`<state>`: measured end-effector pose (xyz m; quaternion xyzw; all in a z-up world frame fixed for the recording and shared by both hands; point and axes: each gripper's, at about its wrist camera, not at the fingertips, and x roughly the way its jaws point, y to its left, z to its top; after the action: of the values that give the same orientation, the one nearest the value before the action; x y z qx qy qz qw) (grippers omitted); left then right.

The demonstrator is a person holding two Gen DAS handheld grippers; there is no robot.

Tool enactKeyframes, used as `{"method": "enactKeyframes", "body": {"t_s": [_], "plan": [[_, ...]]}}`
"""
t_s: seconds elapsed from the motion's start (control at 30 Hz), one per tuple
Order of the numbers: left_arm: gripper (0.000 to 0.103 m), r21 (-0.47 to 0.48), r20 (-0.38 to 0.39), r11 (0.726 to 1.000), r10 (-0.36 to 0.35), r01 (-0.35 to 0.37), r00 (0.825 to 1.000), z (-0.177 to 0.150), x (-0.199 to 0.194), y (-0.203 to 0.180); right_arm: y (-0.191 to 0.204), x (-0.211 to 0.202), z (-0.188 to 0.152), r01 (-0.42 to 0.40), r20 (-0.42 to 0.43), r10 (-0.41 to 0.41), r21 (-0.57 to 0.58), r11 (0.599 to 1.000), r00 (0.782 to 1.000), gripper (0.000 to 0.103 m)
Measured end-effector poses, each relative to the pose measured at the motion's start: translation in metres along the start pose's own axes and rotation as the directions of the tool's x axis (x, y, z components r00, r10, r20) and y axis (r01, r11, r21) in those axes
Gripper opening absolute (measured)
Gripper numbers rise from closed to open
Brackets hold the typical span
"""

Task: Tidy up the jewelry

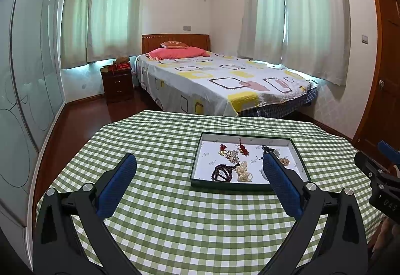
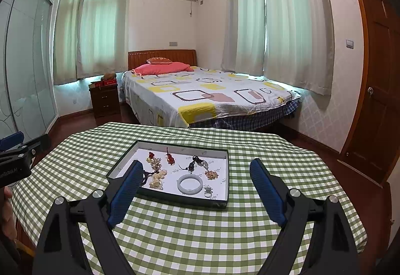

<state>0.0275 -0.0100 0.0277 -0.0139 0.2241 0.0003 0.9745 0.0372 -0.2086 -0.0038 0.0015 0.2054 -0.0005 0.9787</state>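
1. Jewelry lies loose in a shallow dark-green cardboard tray [image 2: 120, 170] with a white floor, on the green-and-white checked tablecloth [image 2: 200, 230].
2. In the tray: a pale jade bangle [image 2: 189, 184], a silver ring [image 2: 208, 191], a dark red bead bracelet [image 1: 222, 173], and cream pearl strands [image 2: 157, 180].
3. The left gripper [image 1: 198, 172] hovers above the cloth, jaws wide, holding nothing.
4. The right gripper [image 2: 196, 176] likewise stands wide and empty, short of the tray.

Bare tablecloth [image 2: 190, 230] lies before the tray [image 2: 175, 196].
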Motion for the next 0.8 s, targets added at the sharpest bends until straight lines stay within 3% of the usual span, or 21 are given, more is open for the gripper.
{"method": "enactKeyframes", "body": {"t_s": [0.8], "plan": [[0.098,-0.001,0.002,1.0,-0.006,0.006,1.0,-0.0004,-0.0039,-0.0005,0.0016,-0.0026,0.0007,0.0,0.004,0.0,-0.003,1.0,1.0,0.084]]}}
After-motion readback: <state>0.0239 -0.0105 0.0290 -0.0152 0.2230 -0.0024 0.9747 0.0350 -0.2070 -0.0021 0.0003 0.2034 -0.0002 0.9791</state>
